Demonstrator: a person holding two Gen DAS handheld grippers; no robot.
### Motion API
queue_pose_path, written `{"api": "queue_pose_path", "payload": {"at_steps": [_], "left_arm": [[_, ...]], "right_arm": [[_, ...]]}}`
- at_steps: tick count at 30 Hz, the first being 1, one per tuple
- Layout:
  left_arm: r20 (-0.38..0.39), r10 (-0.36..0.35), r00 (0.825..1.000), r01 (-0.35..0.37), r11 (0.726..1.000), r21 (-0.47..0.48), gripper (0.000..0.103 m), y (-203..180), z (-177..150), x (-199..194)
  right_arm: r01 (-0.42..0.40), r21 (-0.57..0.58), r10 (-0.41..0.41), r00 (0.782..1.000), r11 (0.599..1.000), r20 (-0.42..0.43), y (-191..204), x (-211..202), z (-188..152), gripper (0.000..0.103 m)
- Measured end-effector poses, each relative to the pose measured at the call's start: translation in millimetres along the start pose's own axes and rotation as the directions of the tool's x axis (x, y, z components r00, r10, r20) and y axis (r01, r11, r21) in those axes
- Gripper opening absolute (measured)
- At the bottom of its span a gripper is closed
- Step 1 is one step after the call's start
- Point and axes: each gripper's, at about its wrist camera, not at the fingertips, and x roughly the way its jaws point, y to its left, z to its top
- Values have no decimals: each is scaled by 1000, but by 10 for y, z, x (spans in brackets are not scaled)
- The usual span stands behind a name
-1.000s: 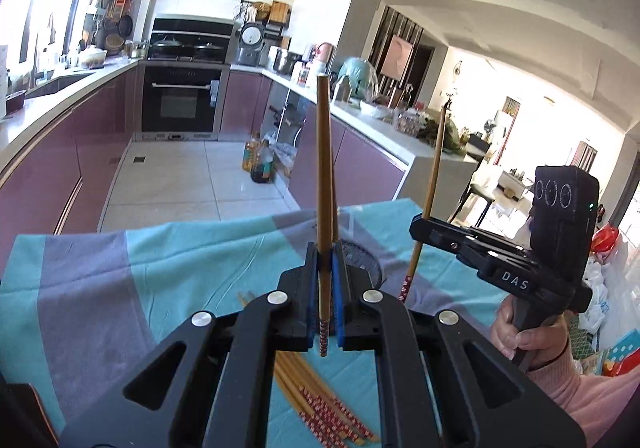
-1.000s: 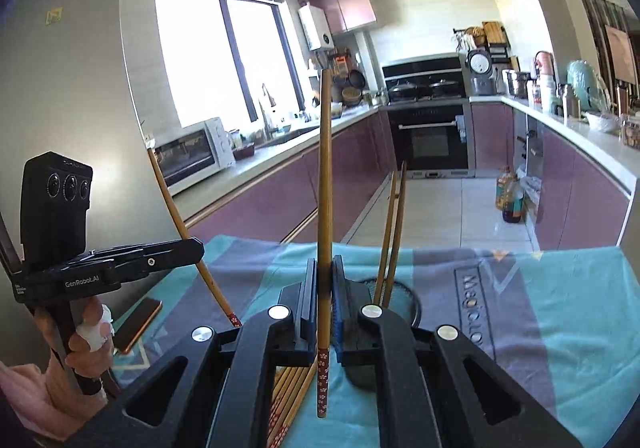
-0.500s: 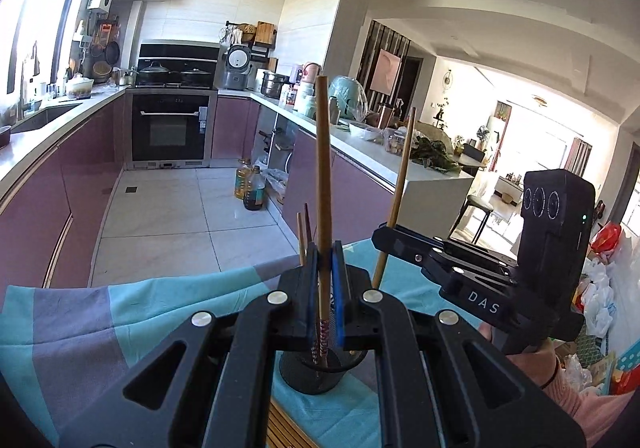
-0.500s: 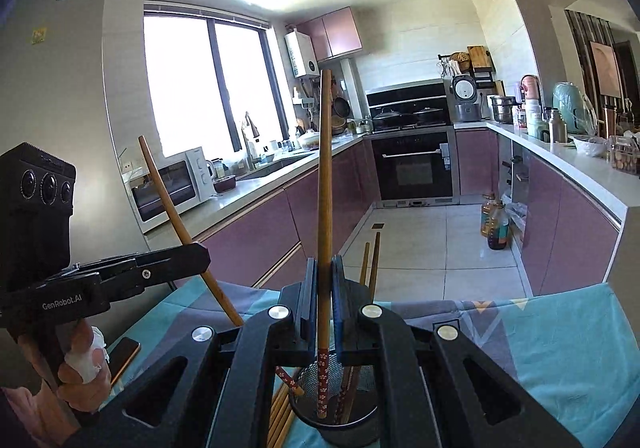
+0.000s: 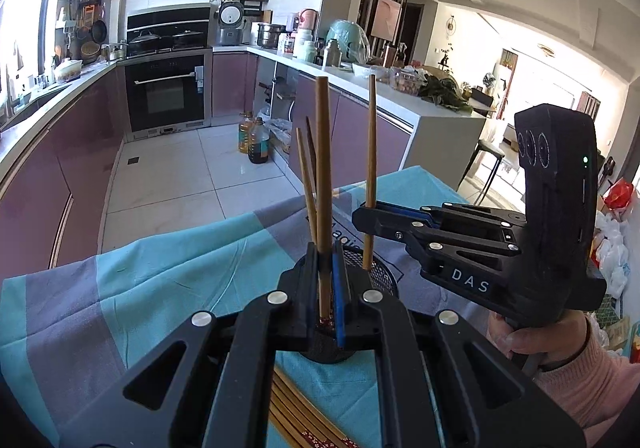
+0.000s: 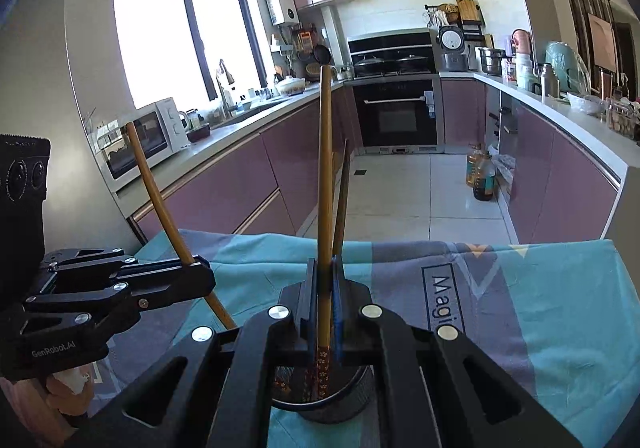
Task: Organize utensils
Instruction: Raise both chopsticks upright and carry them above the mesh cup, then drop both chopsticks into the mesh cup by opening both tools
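My left gripper [image 5: 326, 262] is shut on an upright wooden chopstick [image 5: 323, 176], whose patterned lower end is at the mouth of the black mesh holder [image 5: 380, 274] just below the fingers. My right gripper [image 6: 325, 272] is shut on a second chopstick [image 6: 325, 188]; its patterned end dips inside the holder [image 6: 348, 402]. Two more chopsticks [image 5: 306, 176] stand in the holder. Each view shows the other gripper alongside: the right gripper [image 5: 362, 214] in the left wrist view, the left gripper [image 6: 206, 280] in the right wrist view.
A teal and grey cloth [image 6: 540, 308] covers the table, whose far edge drops to the kitchen floor. Several loose chopsticks [image 5: 296, 422] lie on the cloth near me, beneath the left gripper. A hand in a pink sleeve [image 5: 580, 380] holds the right gripper.
Both grippers moved forward and a little down with their chopsticks. The holder, ahead of them before, is now under the fingers, with the chopsticks' lower ends at or inside its mouth.
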Motion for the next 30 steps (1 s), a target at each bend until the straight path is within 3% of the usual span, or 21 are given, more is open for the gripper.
{"api": "queue_pose_path", "payload": {"at_steps": [7,18,25,28,30], "left_arm": [[-63,-4,998,3,1000,-17,7,123,-22,241],[-77,15,997,-19,998,-52,8,240,35,450],[-50,49,998,-52,997,-59,9,272,-35,290],[-19,68,998,-69,996,-65,14,293,-87,149],[13,85,996,-84,994,-63,17,307,-122,17]], "right_arm": [[2,1,-2,996,1000,-87,-5,160,-81,6],[1,37,3,995,999,-100,-52,286,-46,8],[2,42,2,996,999,-86,-56,285,-44,9],[-7,42,9,998,999,-63,-39,210,-51,10],[-9,31,10,999,999,-46,-2,134,-57,17]]}}
